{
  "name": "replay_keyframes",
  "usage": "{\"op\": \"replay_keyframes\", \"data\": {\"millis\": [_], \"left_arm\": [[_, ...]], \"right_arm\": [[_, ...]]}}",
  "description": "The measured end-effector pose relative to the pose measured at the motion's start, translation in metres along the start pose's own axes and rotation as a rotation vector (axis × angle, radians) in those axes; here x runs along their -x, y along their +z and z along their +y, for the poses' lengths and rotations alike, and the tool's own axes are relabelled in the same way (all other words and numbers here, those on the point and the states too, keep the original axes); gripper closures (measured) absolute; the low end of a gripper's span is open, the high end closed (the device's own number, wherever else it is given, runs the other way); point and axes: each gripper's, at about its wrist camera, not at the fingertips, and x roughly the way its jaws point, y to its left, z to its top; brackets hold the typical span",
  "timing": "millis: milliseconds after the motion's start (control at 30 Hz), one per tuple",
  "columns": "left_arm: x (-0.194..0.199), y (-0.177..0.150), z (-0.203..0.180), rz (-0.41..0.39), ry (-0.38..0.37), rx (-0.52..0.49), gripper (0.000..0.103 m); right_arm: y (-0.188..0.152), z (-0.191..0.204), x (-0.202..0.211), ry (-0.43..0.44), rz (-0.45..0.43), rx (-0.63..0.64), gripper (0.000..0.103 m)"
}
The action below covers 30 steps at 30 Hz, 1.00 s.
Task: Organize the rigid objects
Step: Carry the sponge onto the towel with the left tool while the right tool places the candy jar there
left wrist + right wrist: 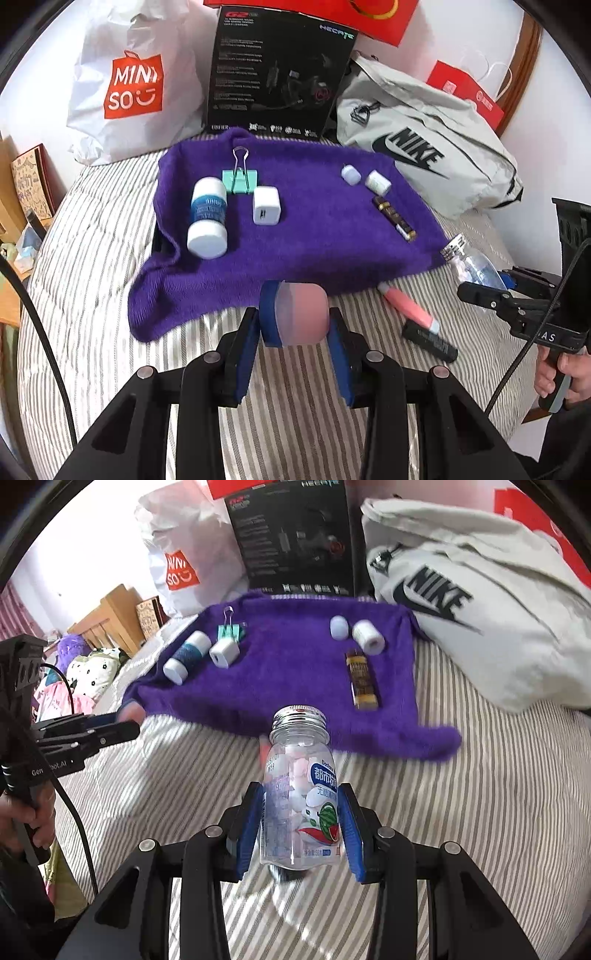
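Observation:
My left gripper (293, 328) is shut on a frosted pink container with a blue lid (295, 314), held above the striped bed near the front edge of a purple cloth (314, 236). My right gripper (301, 819) is shut on a clear candy bottle (301, 794) with a silver cap, held over the bed. On the cloth lie a white-and-blue bottle (207, 218), a green binder clip (240, 177), a white charger cube (266, 210), two small white pieces (365, 178) and a brown stick (394, 218).
A pink tube (408, 306) and a black stick (430, 341) lie on the striped bed at right. A Miniso bag (129, 85), a black box (277, 70) and a grey Nike bag (424, 147) stand behind the cloth.

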Motion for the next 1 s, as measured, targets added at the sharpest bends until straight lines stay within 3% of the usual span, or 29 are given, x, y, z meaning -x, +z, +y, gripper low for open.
{"op": "replay_keyframes", "data": {"millis": [267, 500, 700, 1000], "left_arm": [[-0.017, 0.033, 0.005, 0.001, 0.027, 0.015, 0.068], [-0.034, 0.046, 0.009, 0.027, 0.050, 0.024, 0.068], [-0.042, 0.054, 0.014, 0.036, 0.059, 0.028, 0.068], [-0.055, 0.061, 0.017, 0.049, 0.045, 0.031, 0.068]], "right_arm": [[0.051, -0.013, -0.023, 0.010, -0.028, 0.026, 0.062], [0.088, -0.018, -0.069, 0.006, 0.012, 0.044, 0.062], [0.094, -0.016, -0.104, 0.018, 0.073, 0.067, 0.062], [0.097, -0.009, -0.120, -0.019, 0.084, 0.111, 0.062]]}}
